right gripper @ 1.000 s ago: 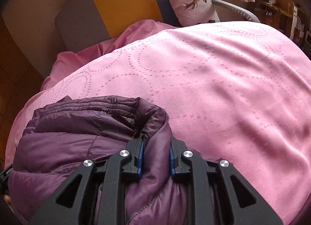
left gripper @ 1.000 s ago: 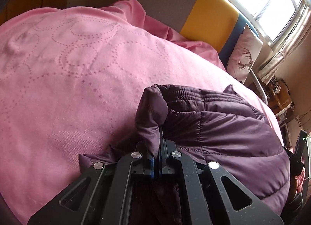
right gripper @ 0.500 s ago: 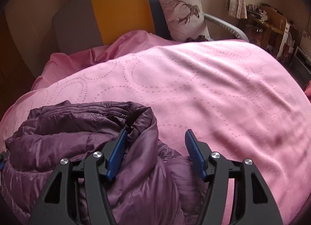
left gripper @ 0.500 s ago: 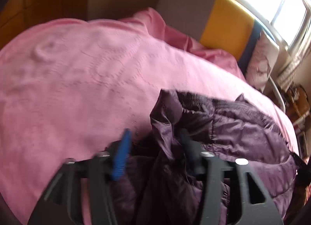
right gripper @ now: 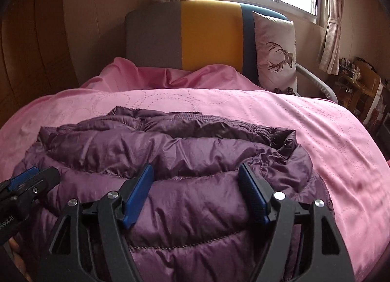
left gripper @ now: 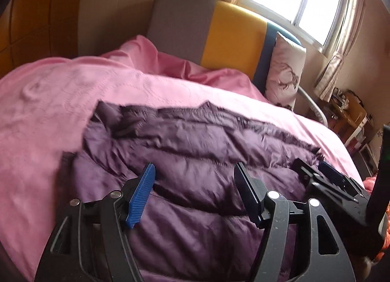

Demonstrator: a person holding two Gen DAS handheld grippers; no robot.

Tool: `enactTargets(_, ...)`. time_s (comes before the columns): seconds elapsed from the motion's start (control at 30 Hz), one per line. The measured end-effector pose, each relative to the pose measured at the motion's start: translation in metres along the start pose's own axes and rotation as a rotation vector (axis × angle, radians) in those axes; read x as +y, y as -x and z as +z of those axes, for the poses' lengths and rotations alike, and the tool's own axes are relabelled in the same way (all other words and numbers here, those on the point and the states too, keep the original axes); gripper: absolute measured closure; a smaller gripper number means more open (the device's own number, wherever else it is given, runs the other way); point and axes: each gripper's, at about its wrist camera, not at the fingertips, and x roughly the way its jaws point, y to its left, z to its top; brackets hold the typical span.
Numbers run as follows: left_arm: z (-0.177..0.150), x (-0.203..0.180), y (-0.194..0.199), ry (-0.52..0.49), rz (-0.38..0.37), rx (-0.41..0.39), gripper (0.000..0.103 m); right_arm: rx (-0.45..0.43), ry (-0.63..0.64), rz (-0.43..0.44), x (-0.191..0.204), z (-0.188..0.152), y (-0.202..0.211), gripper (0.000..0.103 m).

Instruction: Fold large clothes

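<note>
- Between the wide-spread fingers of the left gripper [left gripper: 193, 189] nothing is caught; the jaws stand apart above the purple down jacket [left gripper: 195, 160], clear of its cloth as far as can be told.
- Beside it, the right gripper [right gripper: 196, 188] is spread just as wide and grips nothing, with the quilted fabric bulging below the gap between its blue pads [right gripper: 137, 194].
- Under both tools the jacket lies on the pink bedspread [right gripper: 292, 123] as a compact, puffy bundle, its upper layer doubled over the lower one and the ribbed hem or collar edge showing at the far side.
- By my reading, one fold is made and let go. The bundle looks thick and uneven, so a further fold or some pressing flat probably remains.
- Past the bedding stand the grey, yellow and blue headboard [right gripper: 207, 33] and a deer-print pillow [right gripper: 275, 50] under the window, well apart from the jacket.
</note>
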Motion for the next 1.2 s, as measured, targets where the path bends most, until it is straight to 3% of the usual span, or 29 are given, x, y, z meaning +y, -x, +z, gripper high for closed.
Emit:
enactTargets(0.2,-0.016,0.002,-0.033,-0.03,0.028,0.034,0.037,0.031,-0.011,-0.02,0.003,-0.013,-0.026,0.029)
enactTargets(0.53,-0.028,0.007,-0.043,-0.045,0.037,0.041,0.037,0.082,-0.034,0.01,-0.006,-0.017,-0.042,0.029)
enactTargets(0.63,-0.022,0.001,-0.036,-0.056,0.069,0.06,0.037,0.096,-0.054,0.053,-0.013,-0.012,-0.031,0.027)
enactTargets(0.7,-0.016,-0.004,-0.022,-0.051,0.084,0.033,0.037,0.081,-0.07,0.076,-0.019,-0.011,-0.016,0.023)
enactTargets(0.83,-0.011,-0.021,0.002,-0.075,0.033,-0.017,0.037,0.031,-0.094,0.065,-0.039,-0.017,0.018,0.018)
enactTargets(1.0,-0.014,-0.041,0.017,-0.109,-0.017,-0.029,0.037,0.022,-0.141,-0.027,-0.083,-0.034,0.05,0.014)
enactTargets(1.1,-0.016,-0.046,0.026,-0.116,-0.04,-0.042,0.037,0.053,-0.205,-0.051,-0.111,-0.047,0.058,0.008)
enactTargets(1.2,-0.017,-0.05,0.031,-0.13,-0.041,-0.047,0.037,0.1,-0.278,-0.004,-0.137,-0.06,0.058,0.004)
